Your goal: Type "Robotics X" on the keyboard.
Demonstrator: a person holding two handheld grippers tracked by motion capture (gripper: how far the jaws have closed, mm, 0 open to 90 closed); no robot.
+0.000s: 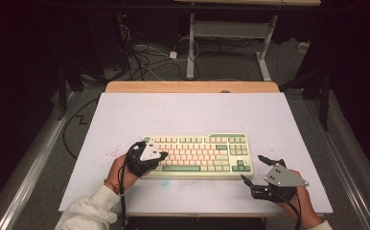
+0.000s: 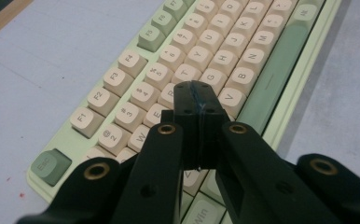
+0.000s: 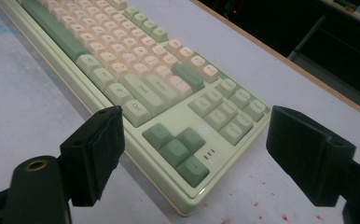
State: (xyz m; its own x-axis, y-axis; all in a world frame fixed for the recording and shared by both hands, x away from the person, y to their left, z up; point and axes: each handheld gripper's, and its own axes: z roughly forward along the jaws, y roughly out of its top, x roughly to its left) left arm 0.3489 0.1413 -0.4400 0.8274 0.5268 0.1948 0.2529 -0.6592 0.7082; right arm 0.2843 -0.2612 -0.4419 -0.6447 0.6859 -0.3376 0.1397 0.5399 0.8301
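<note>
While the left tongs, pressed together, hover over the keyboard poised to press a key, the right tongs wait apart; next, a short push down.

Counter: white top, faint red specks near the front edge; a wooden strip runs along the far edge.
Floor: grey, visible beyond the counter.
Cables: black and white, loosely tangled on the floor behind the counter.
Second table: white metal legs, standing farther back.
Rails: pale strips run along both sides of the counter.
Light: counter lit; room around it dark.
</note>
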